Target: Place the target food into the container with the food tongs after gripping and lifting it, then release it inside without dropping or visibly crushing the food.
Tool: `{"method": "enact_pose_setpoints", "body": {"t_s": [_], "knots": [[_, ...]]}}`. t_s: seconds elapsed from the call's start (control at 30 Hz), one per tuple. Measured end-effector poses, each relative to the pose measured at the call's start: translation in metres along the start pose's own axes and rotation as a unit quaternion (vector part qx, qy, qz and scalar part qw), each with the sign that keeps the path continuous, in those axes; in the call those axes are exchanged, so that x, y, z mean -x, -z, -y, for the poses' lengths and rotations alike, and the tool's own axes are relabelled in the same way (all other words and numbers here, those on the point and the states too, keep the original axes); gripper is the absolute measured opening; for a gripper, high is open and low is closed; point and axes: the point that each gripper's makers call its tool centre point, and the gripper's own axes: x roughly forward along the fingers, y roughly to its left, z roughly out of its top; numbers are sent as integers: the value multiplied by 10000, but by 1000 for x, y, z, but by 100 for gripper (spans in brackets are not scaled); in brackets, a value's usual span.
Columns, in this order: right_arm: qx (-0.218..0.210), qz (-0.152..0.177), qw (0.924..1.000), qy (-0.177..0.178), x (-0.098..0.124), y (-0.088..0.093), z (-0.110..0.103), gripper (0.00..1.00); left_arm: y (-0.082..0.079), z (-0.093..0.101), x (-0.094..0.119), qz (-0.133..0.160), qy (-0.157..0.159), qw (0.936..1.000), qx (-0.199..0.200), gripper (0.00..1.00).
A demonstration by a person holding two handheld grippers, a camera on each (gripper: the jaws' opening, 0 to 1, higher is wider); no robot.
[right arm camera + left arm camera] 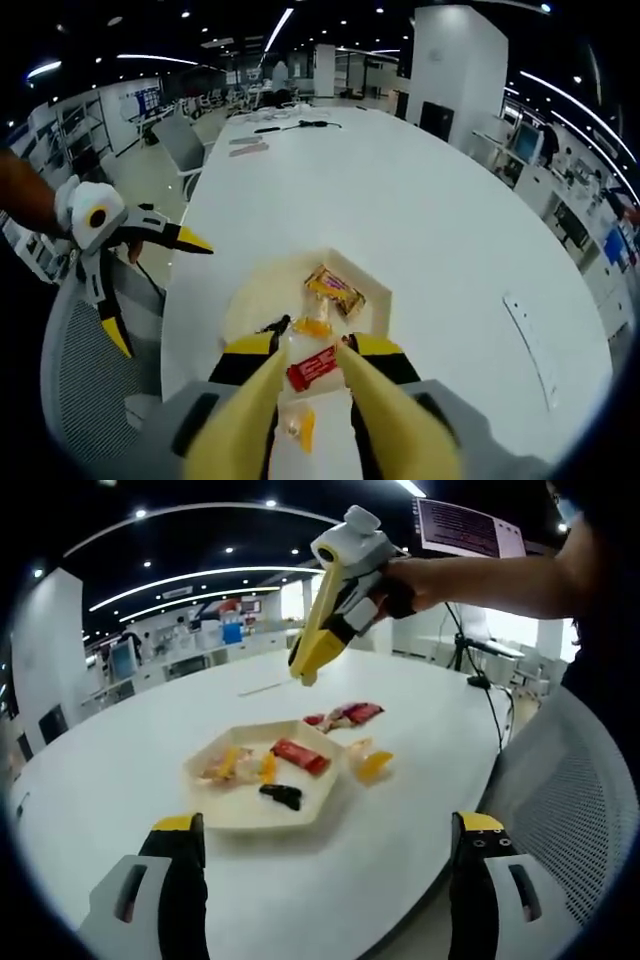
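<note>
Left gripper view: left gripper (325,875) low over white bench (120,770), jaws spread wide, holding nothing. Ahead, pale hexagonal tray (262,805) holding red packet (300,756), orange pieces, dark item (282,796). Just beyond tray — more wrapped snacks (345,716) on bench. Right gripper (303,670) raised above, yellow tongs nearly closed, empty.

Right gripper view: yellow tongs narrow, tips just above red packet (312,368) — contact unclear. Tray (240,300) beyond; left gripper (160,290) at left edge, jaws wide.
</note>
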Motion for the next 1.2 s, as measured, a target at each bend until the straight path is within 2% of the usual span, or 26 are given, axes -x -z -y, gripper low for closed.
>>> {"method": "enact_pose_setpoints", "body": {"t_s": [0.3, 0.63, 0.8, 0.93, 1.2], "knots": [[-24, -41, 10000, 52, 17, 20, 2, 28, 0, 0, 0, 5, -5, 10000, 3, 99], [-3, 31, 9999, 116, 36, 33, 0, 28, 1, 1, 0, -24, 26, 10000, -1, 99], [-107, 185, 9995, 247, 48, 38, 3, 28, 1, 2, 0, -25, 41, 10000, -8, 99], [-148, 467, 9985, 250, 54, 37, 1, 28, 2, 3, -1, -44, 62, 10000, -26, 99], [-257, 505, 9979, 301, 58, 40, 2, 28, 2, 4, -1, -75, 85, 9999, -53, 99]]}}
